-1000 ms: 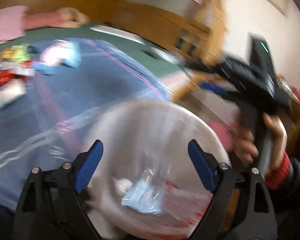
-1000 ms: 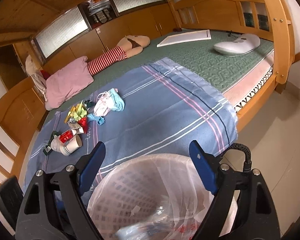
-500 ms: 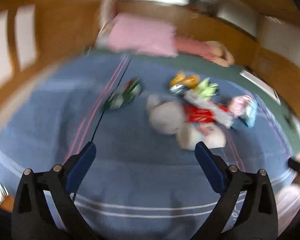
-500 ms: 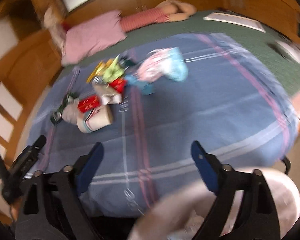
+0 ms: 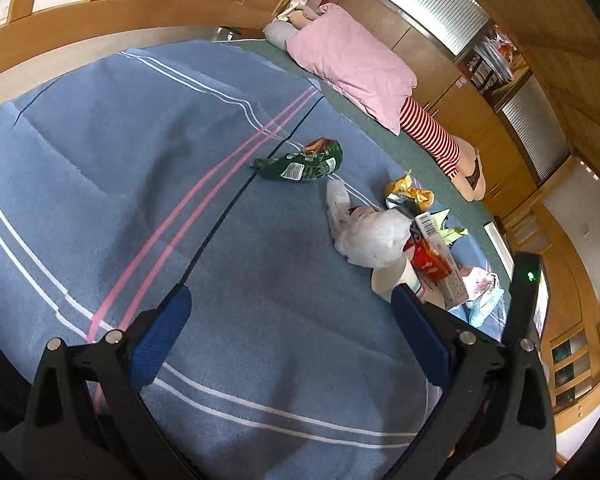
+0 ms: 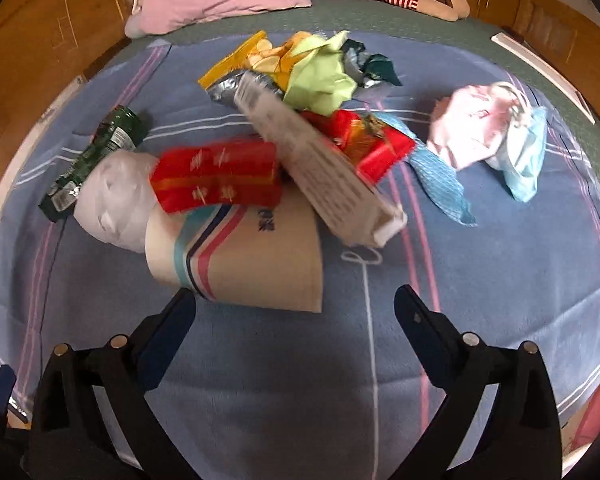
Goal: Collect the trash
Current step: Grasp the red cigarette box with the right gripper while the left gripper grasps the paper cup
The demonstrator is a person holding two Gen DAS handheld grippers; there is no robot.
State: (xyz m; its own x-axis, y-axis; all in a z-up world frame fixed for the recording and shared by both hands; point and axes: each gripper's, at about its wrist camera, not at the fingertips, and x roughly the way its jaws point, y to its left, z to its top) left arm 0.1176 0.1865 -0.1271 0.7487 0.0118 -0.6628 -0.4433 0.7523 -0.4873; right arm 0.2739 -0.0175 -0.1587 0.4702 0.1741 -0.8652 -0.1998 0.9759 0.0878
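Reaching for the paper cup

Our right gripper, jaws wide, should straddle the paper cup mid-blanket; left gripper also wide.

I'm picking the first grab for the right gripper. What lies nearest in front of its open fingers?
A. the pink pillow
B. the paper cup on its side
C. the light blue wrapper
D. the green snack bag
B: the paper cup lies on its side just ahead of the open right gripper, nearer than any other litter.

We see our left gripper and right gripper alike — matte black angular frames, silver round screws, blue rubber-like finger pads.
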